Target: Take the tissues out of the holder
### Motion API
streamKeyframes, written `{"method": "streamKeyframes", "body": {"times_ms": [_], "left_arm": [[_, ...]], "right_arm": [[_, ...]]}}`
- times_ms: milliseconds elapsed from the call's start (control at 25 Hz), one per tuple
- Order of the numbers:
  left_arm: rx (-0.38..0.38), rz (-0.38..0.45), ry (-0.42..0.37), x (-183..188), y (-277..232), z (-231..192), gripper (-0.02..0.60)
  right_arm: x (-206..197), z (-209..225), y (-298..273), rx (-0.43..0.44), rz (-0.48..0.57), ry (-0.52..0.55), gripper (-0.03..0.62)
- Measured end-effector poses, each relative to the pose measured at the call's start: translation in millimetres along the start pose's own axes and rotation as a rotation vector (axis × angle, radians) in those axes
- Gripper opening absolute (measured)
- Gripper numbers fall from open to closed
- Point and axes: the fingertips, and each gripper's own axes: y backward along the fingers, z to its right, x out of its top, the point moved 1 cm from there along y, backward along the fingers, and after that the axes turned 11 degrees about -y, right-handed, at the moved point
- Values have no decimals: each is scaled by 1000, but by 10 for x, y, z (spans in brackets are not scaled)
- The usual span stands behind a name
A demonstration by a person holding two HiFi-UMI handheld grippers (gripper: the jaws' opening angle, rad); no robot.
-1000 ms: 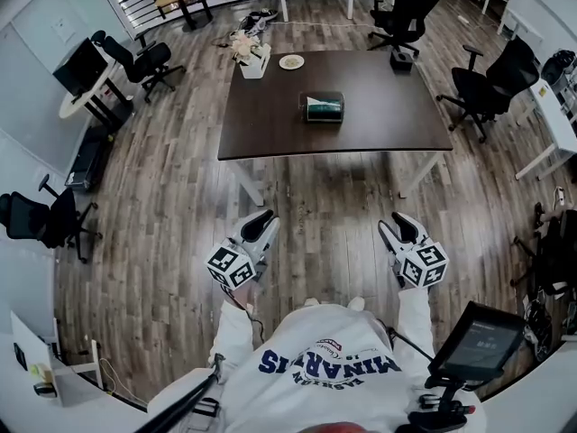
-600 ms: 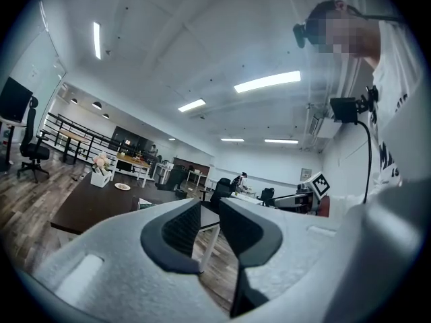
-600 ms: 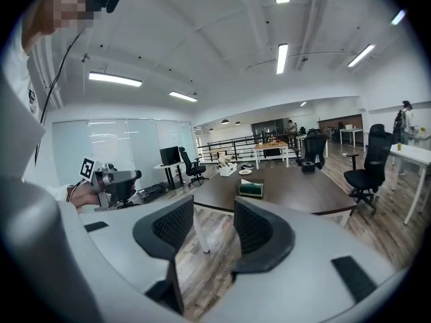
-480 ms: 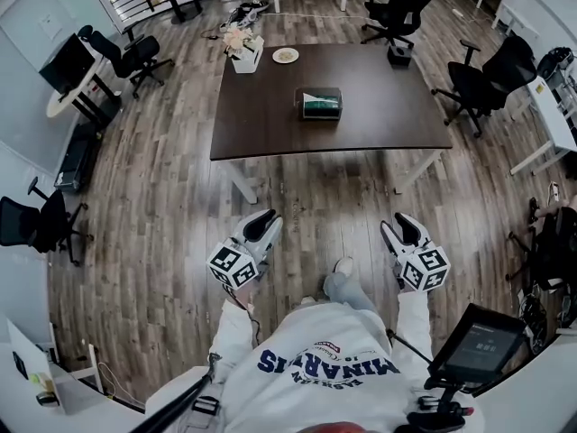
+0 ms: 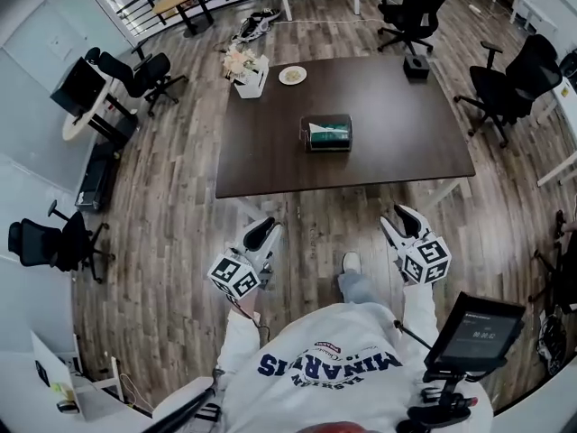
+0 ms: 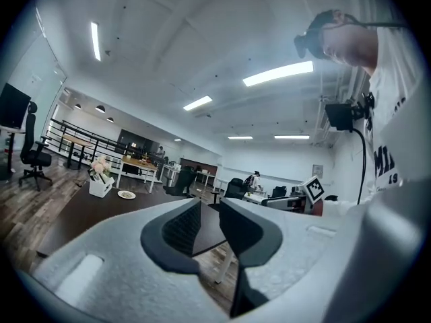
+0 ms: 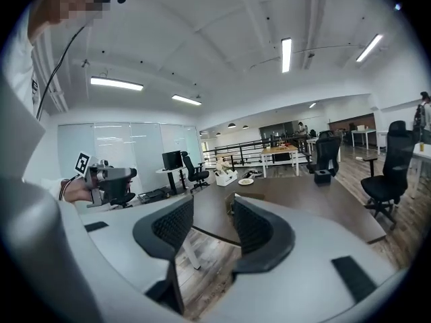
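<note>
Table (image 5: 397, 142) dark, matt, smooth; floor (image 5: 171, 233) grained wood planks.

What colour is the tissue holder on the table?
The tissue holder looks dark, with teal-green and white showing inside; clearest in the head view.

The person's white sweatshirt (image 5: 334, 368) carries large dark-blue block letters, upside down in the head view, seemingly "MINARETS". The small red line beside them is unreadable. Right of the sweatshirt, the screen's (image 5: 475, 335) print is illegible.
</note>
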Motion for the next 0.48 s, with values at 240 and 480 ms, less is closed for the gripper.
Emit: {"method": "streamKeyframes", "body": {"times_ms": [240, 480], "left_arm": [[46, -17, -11, 264, -840, -510, 67], [85, 11, 30, 506, -1420, -910, 67]], "right_arm": [[501, 731, -758, 63, -20, -22, 179], [856, 1203, -1376, 112, -59, -29, 178]]}}
